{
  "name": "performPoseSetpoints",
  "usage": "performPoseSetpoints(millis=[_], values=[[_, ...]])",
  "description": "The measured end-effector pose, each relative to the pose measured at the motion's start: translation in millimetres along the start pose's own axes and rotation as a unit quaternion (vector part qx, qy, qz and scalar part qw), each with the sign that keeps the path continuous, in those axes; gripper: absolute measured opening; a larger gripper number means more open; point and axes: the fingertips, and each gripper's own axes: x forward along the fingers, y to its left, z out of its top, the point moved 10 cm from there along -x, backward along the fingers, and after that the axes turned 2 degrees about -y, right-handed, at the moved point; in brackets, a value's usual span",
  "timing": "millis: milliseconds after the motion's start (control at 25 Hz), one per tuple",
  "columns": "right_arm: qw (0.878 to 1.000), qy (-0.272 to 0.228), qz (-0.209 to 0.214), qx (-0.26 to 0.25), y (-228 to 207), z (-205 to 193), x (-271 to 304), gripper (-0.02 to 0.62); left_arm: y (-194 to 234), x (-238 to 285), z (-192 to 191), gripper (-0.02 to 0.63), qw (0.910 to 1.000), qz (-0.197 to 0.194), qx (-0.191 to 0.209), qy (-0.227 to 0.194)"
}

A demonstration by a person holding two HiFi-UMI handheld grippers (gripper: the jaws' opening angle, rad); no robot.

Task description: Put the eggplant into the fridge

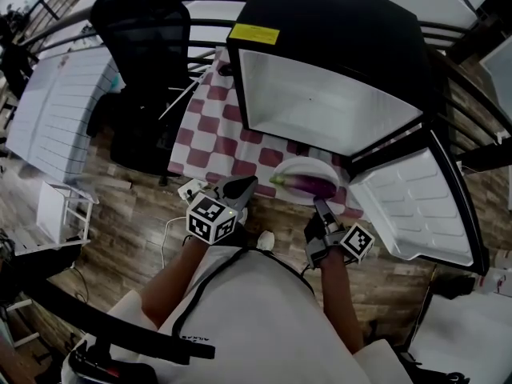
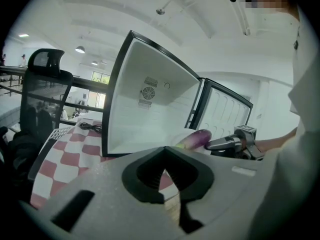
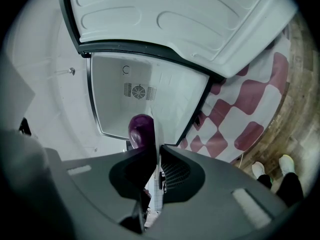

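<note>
Right gripper (image 1: pixel 319 206), lower centre, is clamped on the rim of a white plate (image 1: pixel 298 166). Left gripper (image 1: pixel 242 186) is closed on nothing. The eggplant (image 1: pixel 312 185), glossy dark purple with its green stem end to the left, lies on the plate at the fridge (image 1: pixel 320 106) mouth. The white cavity opens broad above it, and the door (image 1: pixel 416 202) stands wide at right.

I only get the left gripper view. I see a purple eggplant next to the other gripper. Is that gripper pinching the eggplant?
Observer: No. The right gripper view shows the right gripper shut on the rim of a white plate. The eggplant just lies on that plate.
Operator: Okay! What's on top of the fridge? I only see its inside.
Observer: In the head view the fridge has a flat black top with a yellow label near its front edge.
</note>
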Motion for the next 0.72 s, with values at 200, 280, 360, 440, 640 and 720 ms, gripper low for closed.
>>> performPoseSetpoints(millis=[200,280,360,440,640,720], values=[[1.0,-0.011,-0.006,0.002,-2,-4,16,0.035,18,4,7,0.006,1.0,0.004,0.008,0.001],[1.0,-0.017,-0.007,-0.001,-1,-4,26,0.035,28,6,11,0.005,0.9999,0.006,0.009,0.002],[1.0,-0.023,-0.008,-0.002,-1,-4,37,0.035,37,7,13,0.006,0.9999,0.005,0.01,0.005],[1.0,-0.029,-0.01,0.001,-1,-4,50,0.034,48,10,17,0.005,0.9999,0.0,0.013,0.009],[0.999,-0.044,-0.014,0.01,-6,-1,79,0.034,71,22,21,0.005,0.9994,-0.014,0.026,0.021],[0.999,-0.048,-0.018,0.009,-11,1,89,0.034,79,28,23,0.006,0.9992,-0.017,0.027,0.022]])
